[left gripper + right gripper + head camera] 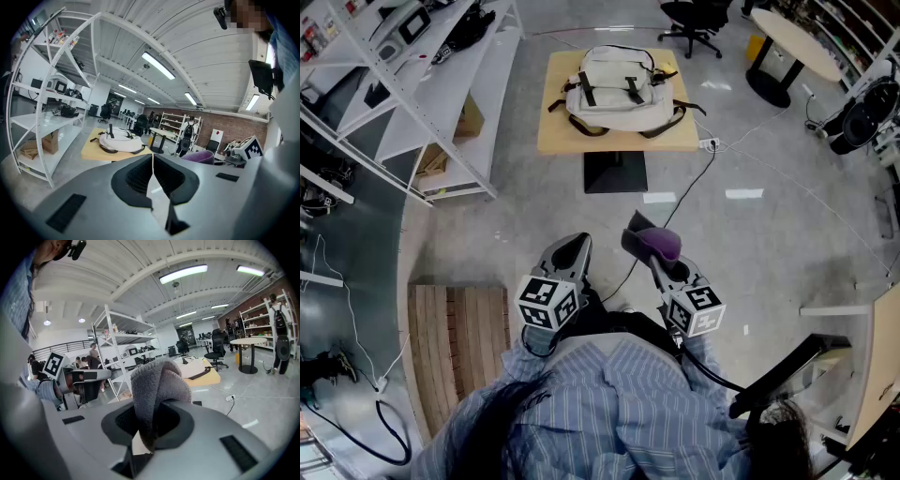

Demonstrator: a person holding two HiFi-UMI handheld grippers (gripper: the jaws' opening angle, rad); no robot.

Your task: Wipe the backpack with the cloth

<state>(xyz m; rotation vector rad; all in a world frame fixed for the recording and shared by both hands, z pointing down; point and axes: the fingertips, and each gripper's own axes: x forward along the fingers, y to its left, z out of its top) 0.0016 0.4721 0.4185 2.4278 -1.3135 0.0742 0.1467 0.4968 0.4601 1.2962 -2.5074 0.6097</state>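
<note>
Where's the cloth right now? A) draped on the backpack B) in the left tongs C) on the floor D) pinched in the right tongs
D: the purple cloth bulges from between the right tongs; the left tongs are shut on nothing, and the backpack on the table has no cloth on it.

Pale backpack [619,89] lies on the wooden table [558,136]; purple cloth [659,244] sits bunched between jaws.

I hold my grey left gripper [572,246] and grey right gripper [649,253] side by side before my chest. My left fingers [136,177] meet, empty; my right fingers [174,420] pinch a purple fleecy cloth [152,385].
</note>
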